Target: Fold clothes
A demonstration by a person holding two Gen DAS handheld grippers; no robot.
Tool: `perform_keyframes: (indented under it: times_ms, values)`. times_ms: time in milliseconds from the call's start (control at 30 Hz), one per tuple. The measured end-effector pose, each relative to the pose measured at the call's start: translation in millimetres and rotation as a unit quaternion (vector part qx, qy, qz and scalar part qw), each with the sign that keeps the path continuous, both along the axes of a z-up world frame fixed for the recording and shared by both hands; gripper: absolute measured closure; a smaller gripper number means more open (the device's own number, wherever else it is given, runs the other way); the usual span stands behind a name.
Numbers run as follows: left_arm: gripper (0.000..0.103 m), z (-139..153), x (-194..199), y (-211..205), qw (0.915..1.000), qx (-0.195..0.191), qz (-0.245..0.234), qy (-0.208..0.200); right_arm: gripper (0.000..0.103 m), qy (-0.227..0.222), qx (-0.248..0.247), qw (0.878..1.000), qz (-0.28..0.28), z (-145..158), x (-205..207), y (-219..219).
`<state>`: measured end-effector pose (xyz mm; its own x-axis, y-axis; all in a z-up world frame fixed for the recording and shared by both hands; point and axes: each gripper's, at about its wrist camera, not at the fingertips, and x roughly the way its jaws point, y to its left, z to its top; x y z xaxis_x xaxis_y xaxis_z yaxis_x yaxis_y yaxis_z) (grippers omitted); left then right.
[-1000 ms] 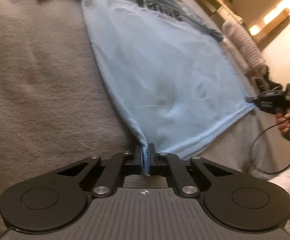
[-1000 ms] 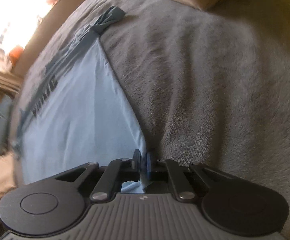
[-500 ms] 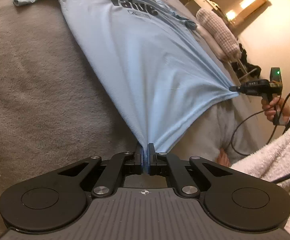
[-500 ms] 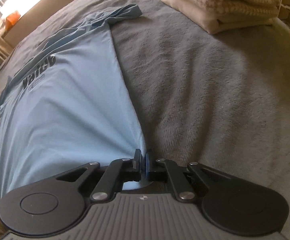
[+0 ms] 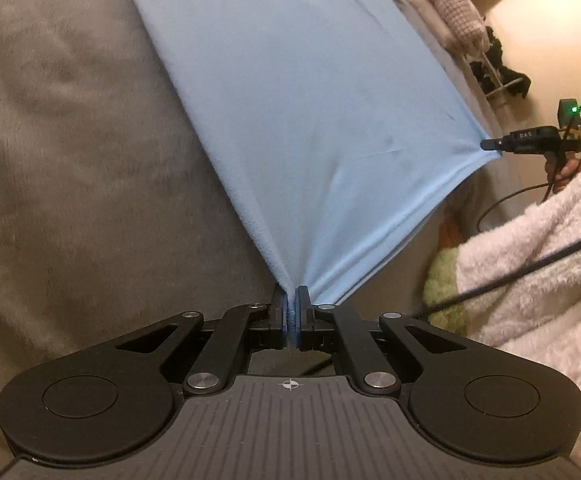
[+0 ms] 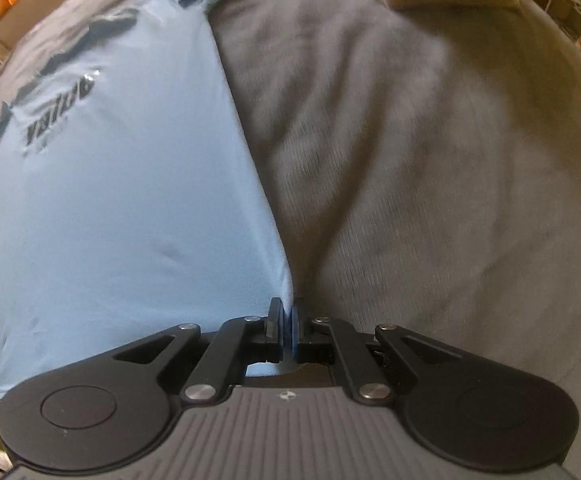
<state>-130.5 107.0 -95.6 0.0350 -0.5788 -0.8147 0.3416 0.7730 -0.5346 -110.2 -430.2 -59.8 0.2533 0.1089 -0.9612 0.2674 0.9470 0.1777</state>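
Over grey blanket [image 5: 70,160], taut light-blue T-shirt [image 5: 310,120]

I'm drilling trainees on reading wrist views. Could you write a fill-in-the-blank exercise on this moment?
1. Both tongs, left and right, are shut on the light ____ printed cotton T-shirt.
2. The shirt lies on a fuzzy ____ blanket.
3. The shirt's print is ____ lettering.

Missing words: blue; grey; dark

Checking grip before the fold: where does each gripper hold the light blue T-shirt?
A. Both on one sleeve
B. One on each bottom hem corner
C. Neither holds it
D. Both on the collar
B: the left gripper and the right gripper each pinch a hem corner of the T-shirt, stretched between them.
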Motion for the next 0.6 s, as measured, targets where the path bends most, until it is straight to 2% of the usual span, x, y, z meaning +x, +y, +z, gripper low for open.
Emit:
perform_keyframes:
  times_ms: [167,333,433,467,500,533,567,600]
  values:
    - [0.102,-4,0,0,0.9999,0.010,-0.008,0.007,0.100,0.005,-0.003,1.000,0.011,2,-6,6]
    - [0.101,-25,4,-10,0.9986,0.038,-0.037,0.002,0.099,0.019,-0.009,1.000,0.014,-21,-2,8]
    - [0.098,-23,3,-13,0.9983,0.044,-0.038,-0.005,0.094,0.014,-0.005,1.000,0.010,-29,-3,0]
    - [0.092,-20,2,-12,0.9983,0.046,-0.036,-0.006,0.088,0.014,-0.001,1.000,0.009,-27,-4,-2]
    - [0.087,-17,1,-11,0.9984,0.048,-0.031,-0.004,0.077,0.014,-0.005,1.000,0.010,-23,-6,-5]
    - [0.074,-12,-1,-8,0.9982,0.054,-0.026,-0.003,0.071,0.014,-0.012,1.000,0.011,-18,-7,-7]
    - [0.065,-9,-2,-5,0.9979,0.062,-0.020,-0.004,0.066,0.008,-0.019,1.000,0.012,-12,-9,-10]
    - [0.062,-6,-2,-2,0.9977,0.067,-0.015,-0.005,0.066,-0.001,-0.025,1.000,0.013,-5,-11,-13]
